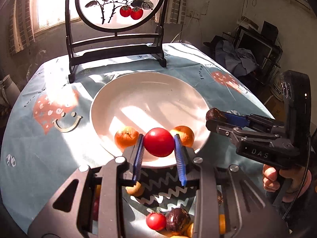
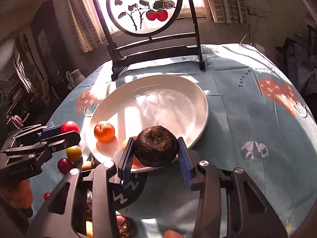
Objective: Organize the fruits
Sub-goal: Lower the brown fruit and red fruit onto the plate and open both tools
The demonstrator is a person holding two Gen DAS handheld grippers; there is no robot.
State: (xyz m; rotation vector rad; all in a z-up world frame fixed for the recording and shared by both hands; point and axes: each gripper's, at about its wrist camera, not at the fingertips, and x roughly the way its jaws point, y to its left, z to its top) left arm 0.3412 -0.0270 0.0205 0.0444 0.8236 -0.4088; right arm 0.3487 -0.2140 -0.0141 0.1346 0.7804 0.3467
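The left tool (image 1: 158,141) grips a red tomato (image 1: 158,142) above the white plate (image 1: 150,91) at the table's middle. The right tool (image 2: 156,148) clamps a dark brown fruit (image 2: 156,146) (rough-skinned) over the plate's near rim, where two oranges (image 1: 126,135) lie.

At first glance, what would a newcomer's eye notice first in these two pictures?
The left gripper holds a red tomato over the near rim of the white plate, and the right gripper holds a dark brown fruit there too. Two oranges lie on the plate. Behind it stands a backlit round screen painted with red fruits.
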